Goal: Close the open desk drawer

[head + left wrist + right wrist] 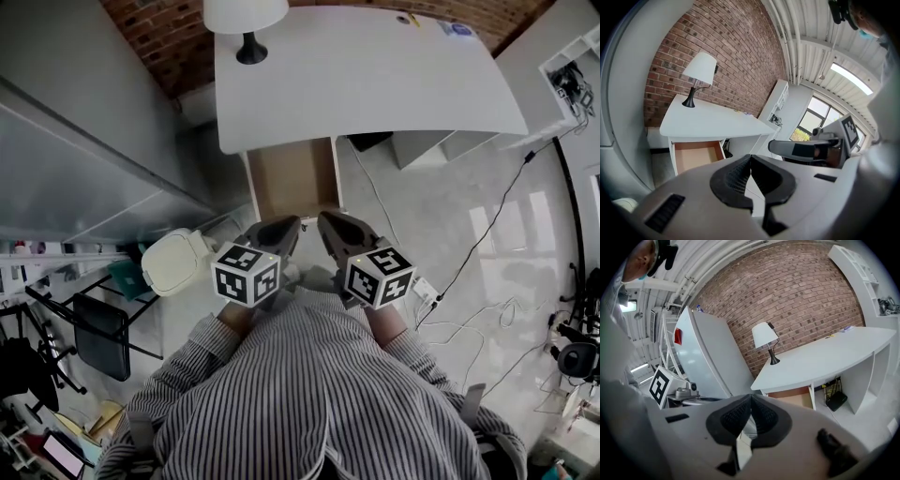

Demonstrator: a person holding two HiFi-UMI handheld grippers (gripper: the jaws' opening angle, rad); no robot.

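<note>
Jaws on the left gripper (750,156) are pressed together with nothing between them, the ribbed black pads meeting at their tips. The right gripper (751,395) is the same: closed tight and empty. From the head view the two are held side by side and close to the body, in front of a striped shirt (319,394). Each carries its marker cube (247,274) on top, and the tips angle slightly towards each other.

The open drawer (292,178) lies straight ahead of both pairs of tips. It is pulled out from under the near edge of the white desk (375,84), towards the desk's left end, and its brown wooden inside is bare. In the head view its front edge sits just beyond the tips, the left gripper lined up with the left half of the drawer and the right gripper with its right corner. Neither gripper touches it. In the left gripper view the drawer shows above and to the left of the closed tips, and in the right gripper view above and to the right, with floor in between.

Farther out, a lamp (246,14) with a white shade and a black base stands at the desk's back left corner against a brick wall (169,37). A pale rounded container (176,262) sits on the floor left of the left gripper, and cables (469,262) trail across the floor on the right.
</note>
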